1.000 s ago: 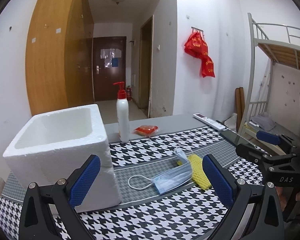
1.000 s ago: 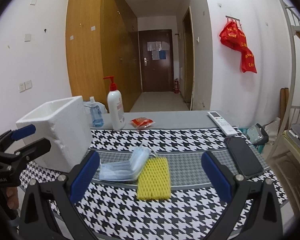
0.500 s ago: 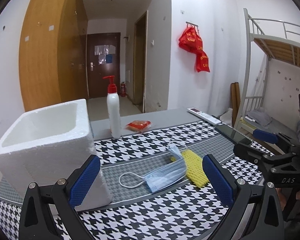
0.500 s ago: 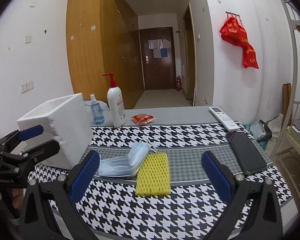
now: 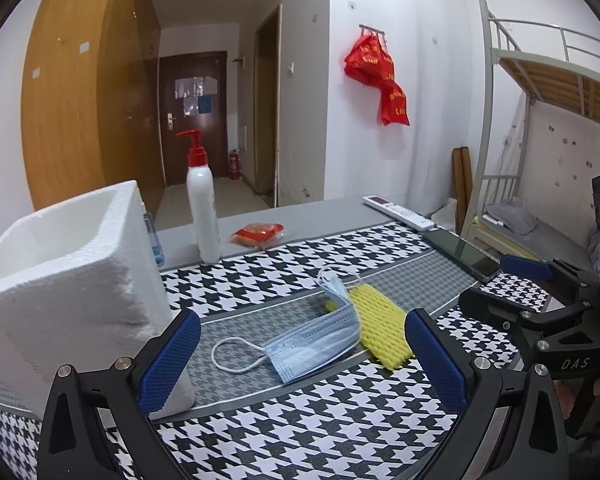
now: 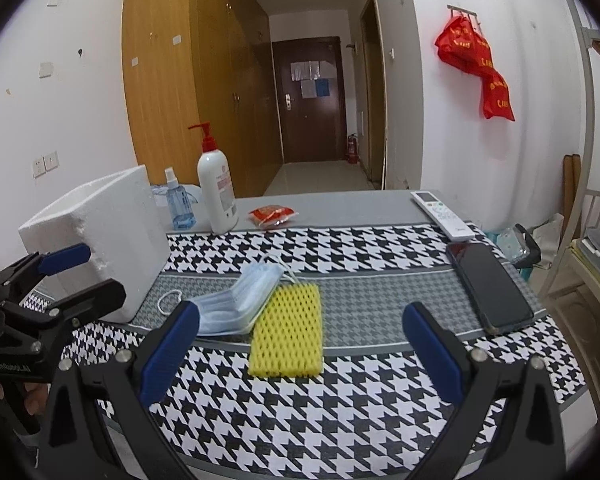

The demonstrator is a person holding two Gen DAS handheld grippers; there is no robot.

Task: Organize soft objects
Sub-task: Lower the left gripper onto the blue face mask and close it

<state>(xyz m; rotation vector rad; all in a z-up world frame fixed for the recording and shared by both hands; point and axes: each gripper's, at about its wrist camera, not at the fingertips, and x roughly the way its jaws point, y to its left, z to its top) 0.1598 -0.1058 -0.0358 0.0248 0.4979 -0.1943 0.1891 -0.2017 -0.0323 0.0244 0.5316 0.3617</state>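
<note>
A light blue face mask [image 5: 316,344] [image 6: 236,300] lies on the houndstooth cloth, its edge overlapping a yellow foam net sleeve [image 5: 380,326] [image 6: 287,332] beside it. A white foam box [image 5: 60,280] [image 6: 100,236] stands open-topped at the left. My left gripper [image 5: 300,364] is open and empty, hovering just short of the mask; it also shows at the left edge of the right wrist view [image 6: 70,276]. My right gripper [image 6: 300,354] is open and empty, in front of the yellow sleeve; it also shows in the left wrist view [image 5: 500,280].
A white pump bottle [image 6: 217,192], a small blue spray bottle [image 6: 178,204] and a red snack packet [image 6: 272,215] stand behind. A remote [image 6: 442,215] and a dark phone [image 6: 490,288] lie at the right. A bunk bed frame [image 5: 500,120] stands beyond the table's right edge.
Both grippers have drifted slightly, so the view has shifted a little; the foam box sits further left in the left wrist view. Mask and sleeve have not moved.
</note>
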